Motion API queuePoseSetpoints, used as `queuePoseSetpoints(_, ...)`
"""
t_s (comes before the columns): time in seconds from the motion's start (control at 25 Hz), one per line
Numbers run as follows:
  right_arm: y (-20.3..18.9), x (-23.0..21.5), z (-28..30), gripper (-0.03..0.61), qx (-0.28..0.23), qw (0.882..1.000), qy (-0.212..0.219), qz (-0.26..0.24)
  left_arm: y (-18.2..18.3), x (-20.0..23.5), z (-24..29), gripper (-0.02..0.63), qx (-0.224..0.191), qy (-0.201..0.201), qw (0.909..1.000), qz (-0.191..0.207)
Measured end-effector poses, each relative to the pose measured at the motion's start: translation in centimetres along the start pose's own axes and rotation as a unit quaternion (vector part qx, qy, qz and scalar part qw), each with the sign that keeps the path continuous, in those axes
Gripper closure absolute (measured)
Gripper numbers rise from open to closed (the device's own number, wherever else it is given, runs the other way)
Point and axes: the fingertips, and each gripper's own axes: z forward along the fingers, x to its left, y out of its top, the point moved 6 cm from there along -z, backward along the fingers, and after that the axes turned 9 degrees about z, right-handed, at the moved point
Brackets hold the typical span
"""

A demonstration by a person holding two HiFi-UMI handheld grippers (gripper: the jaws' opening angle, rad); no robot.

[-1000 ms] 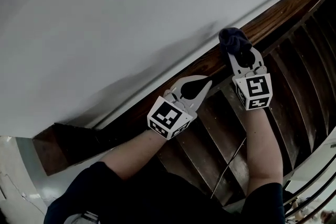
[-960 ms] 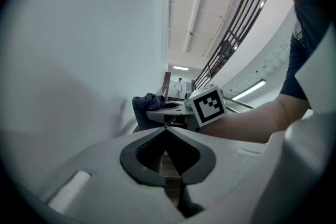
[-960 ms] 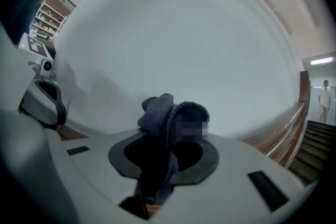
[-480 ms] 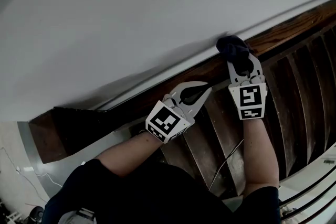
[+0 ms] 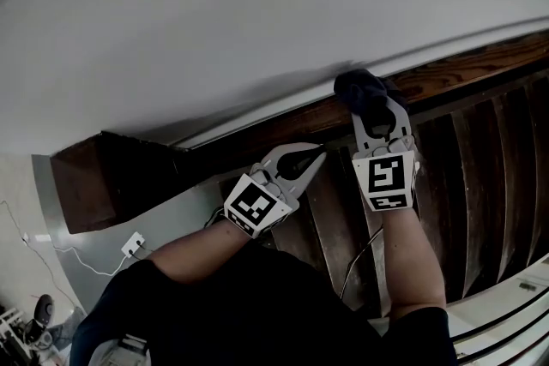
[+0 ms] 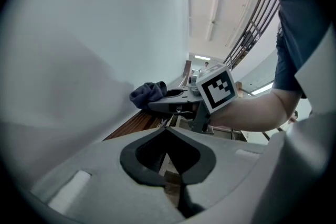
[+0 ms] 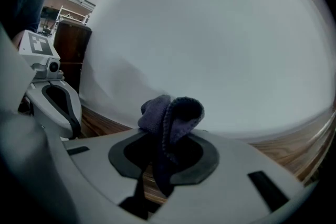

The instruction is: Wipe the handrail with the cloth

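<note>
The brown wooden handrail [image 5: 463, 71] runs slantwise under the white wall. My right gripper [image 5: 371, 109] is shut on a dark blue cloth [image 5: 358, 90], which is pressed onto the top of the rail. In the right gripper view the cloth [image 7: 170, 113] bunches up between the jaws of my right gripper [image 7: 164, 139], with the rail's wood [image 7: 286, 152] behind it. My left gripper [image 5: 317, 153] is shut and empty, just left of the right one, with its tips at the rail's lower edge. In the left gripper view, my left gripper [image 6: 167, 132] faces the cloth [image 6: 148, 93].
A white wall [image 5: 257, 4] stands close behind the rail. Dark wooden stair boards [image 5: 480, 176] lie below my arms. The rail ends in a thick wooden block [image 5: 81, 184] at the left. A wall socket with a cable [image 5: 132, 246] is lower left; metal bars [image 5: 506, 326] lower right.
The right gripper has slid the cloth a little down the rail toward its left end. The left gripper has moved the same way beside it. The head view has shifted.
</note>
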Motion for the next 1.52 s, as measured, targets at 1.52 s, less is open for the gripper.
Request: queuePoseSetpoints(1.52,-0.2,-2.2,-0.6,0.483,0.050,0.996,0.003,0.070,3.0,-0.5,3.0,0.611,-0.008,-0.044,0.9986,0.027)
